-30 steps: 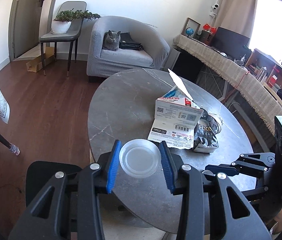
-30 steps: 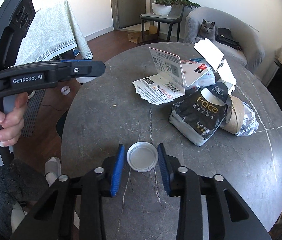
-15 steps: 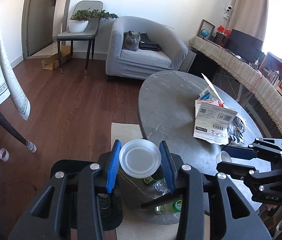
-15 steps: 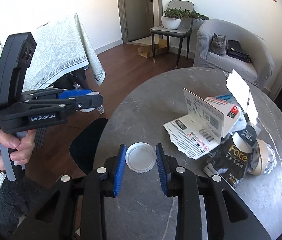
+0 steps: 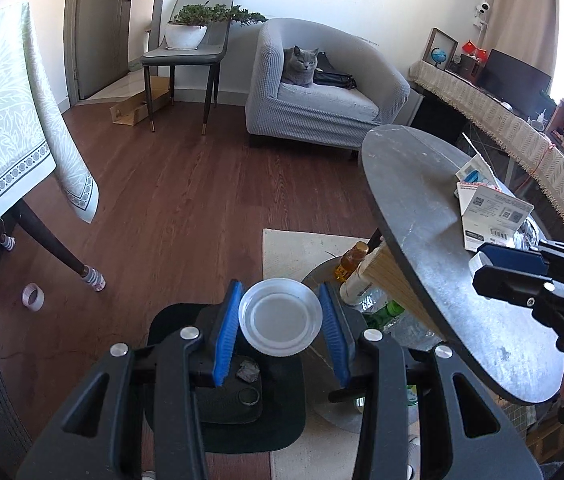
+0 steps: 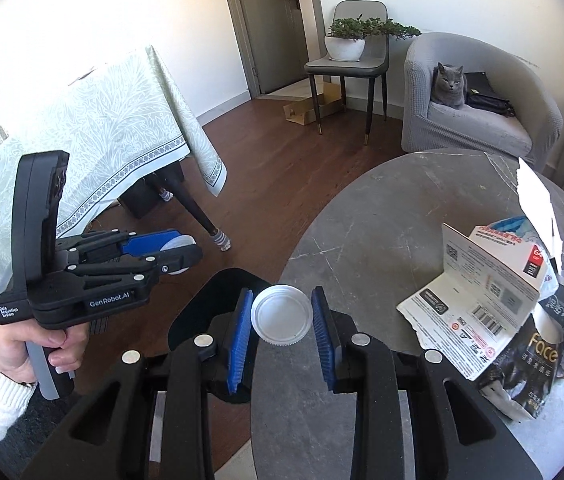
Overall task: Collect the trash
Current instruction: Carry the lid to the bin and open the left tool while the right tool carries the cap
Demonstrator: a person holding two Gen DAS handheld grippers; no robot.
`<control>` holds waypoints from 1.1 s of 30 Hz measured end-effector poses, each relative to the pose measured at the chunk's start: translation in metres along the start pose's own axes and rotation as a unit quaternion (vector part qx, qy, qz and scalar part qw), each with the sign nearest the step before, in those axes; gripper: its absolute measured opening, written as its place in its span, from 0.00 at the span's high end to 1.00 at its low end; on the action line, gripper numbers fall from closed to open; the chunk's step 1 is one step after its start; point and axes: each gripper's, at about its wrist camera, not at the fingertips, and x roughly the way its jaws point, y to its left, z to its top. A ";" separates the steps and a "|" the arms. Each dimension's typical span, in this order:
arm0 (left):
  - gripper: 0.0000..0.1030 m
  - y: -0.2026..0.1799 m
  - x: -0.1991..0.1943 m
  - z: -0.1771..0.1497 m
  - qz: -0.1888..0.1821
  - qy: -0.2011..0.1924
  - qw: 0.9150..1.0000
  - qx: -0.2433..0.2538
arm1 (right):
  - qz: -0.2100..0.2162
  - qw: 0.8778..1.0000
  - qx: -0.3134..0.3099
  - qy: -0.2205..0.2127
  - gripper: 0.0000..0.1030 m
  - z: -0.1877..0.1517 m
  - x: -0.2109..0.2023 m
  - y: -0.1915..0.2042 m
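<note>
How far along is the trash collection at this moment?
Partly done: a crumpled scrap already lies in the black bin. In hand: the left gripper holds a clear lid over the bin, and the right gripper holds a white lid. Left: the torn box and black bag on the table.

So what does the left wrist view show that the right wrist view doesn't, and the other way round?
Only the left wrist view: the black open bin below the left gripper, which grips a clear round plastic lid, and the bottles under the round grey marble table.
Only the right wrist view: the white ribbed cap held in the right gripper, and the black "Face" pouch.
Both: the grey cat on the armchair and the torn white carton.
</note>
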 end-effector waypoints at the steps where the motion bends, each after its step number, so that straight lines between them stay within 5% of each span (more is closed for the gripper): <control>1: 0.59 0.004 0.001 -0.002 0.001 0.003 1.000 0.000 | 0.003 1.000 0.000 0.000 0.71 0.002 0.002 0.002; 21: 0.59 0.070 0.038 -0.040 0.033 0.098 0.995 -0.013 | 0.036 0.999 -0.022 0.009 0.71 0.030 0.049 0.050; 33: 0.53 0.101 0.027 -0.044 0.035 0.095 0.994 -0.035 | 0.046 0.997 -0.039 0.037 0.71 0.037 0.087 0.077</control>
